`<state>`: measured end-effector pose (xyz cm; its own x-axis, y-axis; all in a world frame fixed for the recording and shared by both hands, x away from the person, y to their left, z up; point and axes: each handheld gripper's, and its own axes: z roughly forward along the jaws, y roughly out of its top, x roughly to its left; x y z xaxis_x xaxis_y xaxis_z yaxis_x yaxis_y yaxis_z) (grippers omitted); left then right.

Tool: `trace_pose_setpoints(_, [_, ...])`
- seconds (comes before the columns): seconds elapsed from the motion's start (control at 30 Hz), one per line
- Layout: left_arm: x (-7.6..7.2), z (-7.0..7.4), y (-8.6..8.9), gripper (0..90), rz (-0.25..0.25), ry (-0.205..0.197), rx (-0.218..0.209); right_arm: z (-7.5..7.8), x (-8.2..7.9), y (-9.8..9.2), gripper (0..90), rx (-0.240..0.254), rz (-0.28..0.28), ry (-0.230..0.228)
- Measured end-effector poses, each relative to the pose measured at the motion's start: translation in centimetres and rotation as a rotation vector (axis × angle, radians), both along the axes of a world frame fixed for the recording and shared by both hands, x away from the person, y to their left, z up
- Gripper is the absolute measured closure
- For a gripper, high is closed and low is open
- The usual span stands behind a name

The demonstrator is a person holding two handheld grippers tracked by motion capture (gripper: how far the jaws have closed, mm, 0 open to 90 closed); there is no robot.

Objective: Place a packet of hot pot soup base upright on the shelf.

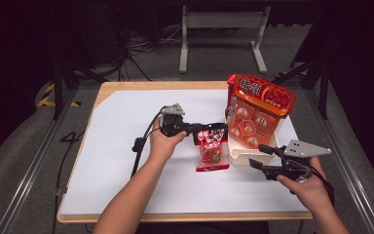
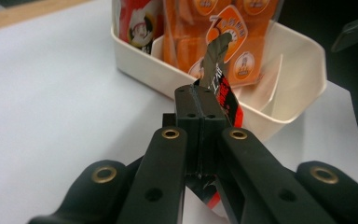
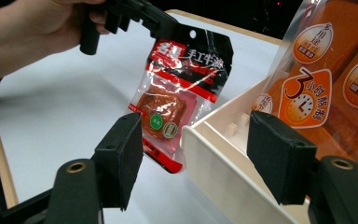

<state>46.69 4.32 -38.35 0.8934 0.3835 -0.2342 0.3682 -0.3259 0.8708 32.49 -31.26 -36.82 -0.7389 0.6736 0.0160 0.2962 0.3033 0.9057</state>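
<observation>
A large "3" on the orange pouch (image 3: 307, 100) — beside a clock sign.

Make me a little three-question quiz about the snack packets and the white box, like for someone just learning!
1. True or false: the left gripper is shut on the red-and-black sauce packet.
2. What does the big orange bag stand in?
A. white tray
B. a bowl
C. a drawer
3. Fill in: the right gripper's fingers stand on either side of the tray's ____.

Key:
1. True; it pinches the packet's top edge.
2. A.
3. Wall, with the pads not yet touching it.
</observation>
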Motion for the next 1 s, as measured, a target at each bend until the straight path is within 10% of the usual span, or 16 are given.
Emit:
trace_pose_setpoints(0.57, [-4.8,4.4,0.8,90.0,-0.096,-0.185,-0.022,0.7,1.1,1.8,35.7,-0.013,0.052,-0.041])
trace_pose_setpoints(1.0, [-6.9,6.0,1.7,90.0,-0.202,-0.204,-0.071,0.9,2.2,4.6,36.7,0.003,0.143,-0.042])
